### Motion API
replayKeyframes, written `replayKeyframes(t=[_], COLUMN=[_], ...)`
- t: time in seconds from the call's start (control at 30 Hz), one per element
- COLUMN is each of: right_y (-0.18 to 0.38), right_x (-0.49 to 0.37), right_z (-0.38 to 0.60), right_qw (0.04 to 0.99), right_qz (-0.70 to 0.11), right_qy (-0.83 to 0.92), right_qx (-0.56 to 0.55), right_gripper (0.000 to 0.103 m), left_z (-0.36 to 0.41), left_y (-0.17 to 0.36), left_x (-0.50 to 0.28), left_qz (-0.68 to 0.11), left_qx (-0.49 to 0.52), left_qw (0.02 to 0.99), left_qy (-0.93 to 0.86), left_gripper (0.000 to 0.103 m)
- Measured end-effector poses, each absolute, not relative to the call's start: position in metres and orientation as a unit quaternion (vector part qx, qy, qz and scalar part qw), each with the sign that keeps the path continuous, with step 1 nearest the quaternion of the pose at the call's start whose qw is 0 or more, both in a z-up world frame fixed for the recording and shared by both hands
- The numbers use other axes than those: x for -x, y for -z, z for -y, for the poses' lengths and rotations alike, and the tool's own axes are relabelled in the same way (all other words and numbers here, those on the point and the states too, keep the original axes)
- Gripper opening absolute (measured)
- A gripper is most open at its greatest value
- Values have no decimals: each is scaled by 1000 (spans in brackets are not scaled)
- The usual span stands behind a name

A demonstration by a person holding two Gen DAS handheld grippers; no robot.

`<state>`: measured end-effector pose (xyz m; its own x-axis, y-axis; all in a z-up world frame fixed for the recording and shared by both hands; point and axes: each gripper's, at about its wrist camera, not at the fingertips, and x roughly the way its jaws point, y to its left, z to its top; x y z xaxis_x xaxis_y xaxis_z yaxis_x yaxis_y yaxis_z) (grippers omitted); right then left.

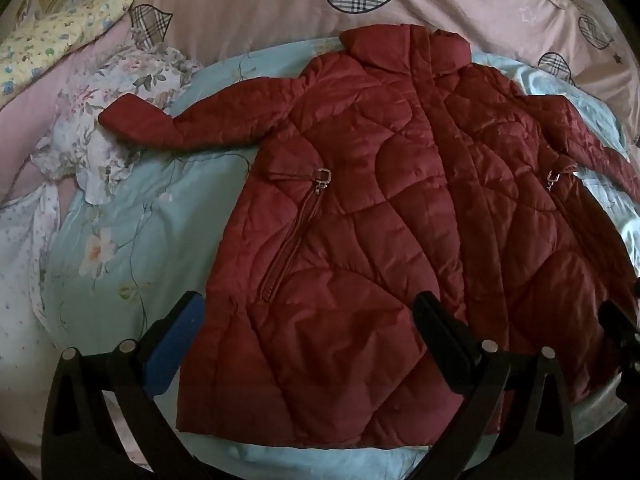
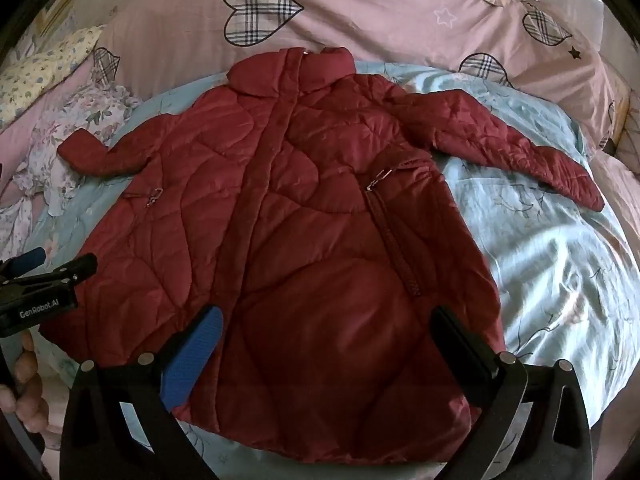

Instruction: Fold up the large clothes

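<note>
Jacket point(image 1: 360, 208) lies flat on bedsheet point(image 1: 132, 248); left claw point(image 1: 308, 332) and right claw point(image 2: 324, 344) spread, empty.

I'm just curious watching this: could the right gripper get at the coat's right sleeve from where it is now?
Probably yes. The right gripper stands open, and the right sleeve lies spread on the blue sheet with nothing over it.

The jacket point(image 1: 380, 208) lies flat on the sheet point(image 1: 132, 216), collar point(image 1: 404, 52) toward 12 o'clock, hem toward 6. Its sleeves reach out toward 9 and 3 o'clock. Behind the collar lies the quilt point(image 2: 380, 12); pillows point(image 1: 60, 40) sit at 10 o'clock.
</note>
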<state>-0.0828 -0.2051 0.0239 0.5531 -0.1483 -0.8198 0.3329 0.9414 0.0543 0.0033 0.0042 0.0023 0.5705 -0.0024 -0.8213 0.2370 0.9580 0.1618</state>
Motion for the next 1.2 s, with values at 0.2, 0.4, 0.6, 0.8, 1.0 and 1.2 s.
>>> replayKeyframes(t=[0.2,0.4,0.6,0.8,1.0,1.2], right_y=[-24,-24,-24,-25,-24,-25], right_x=[84,82,83,81,83,81], right_z=[206,207,206,209,208,207], right_qw=[876,874,875,876,876,876], right_qz=[-451,-454,-452,-451,-450,-451], right_qy=[137,135,137,138,137,137], right_qx=[-103,-104,-103,-103,-102,-103], right_gripper=[103,103,103,103,103,103], left_z=[-2,1,1,3,7,7], left_y=[-2,-4,-4,-6,-6,-4], left_x=[0,-2,-2,-2,-3,-5], left_qz=[-461,-458,-458,-457,-455,-474], left_qx=[-126,-127,-128,-129,-132,-119], left_qw=[876,877,877,878,878,869], left_qy=[68,67,67,66,67,79], left_gripper=[103,103,103,103,103,103])
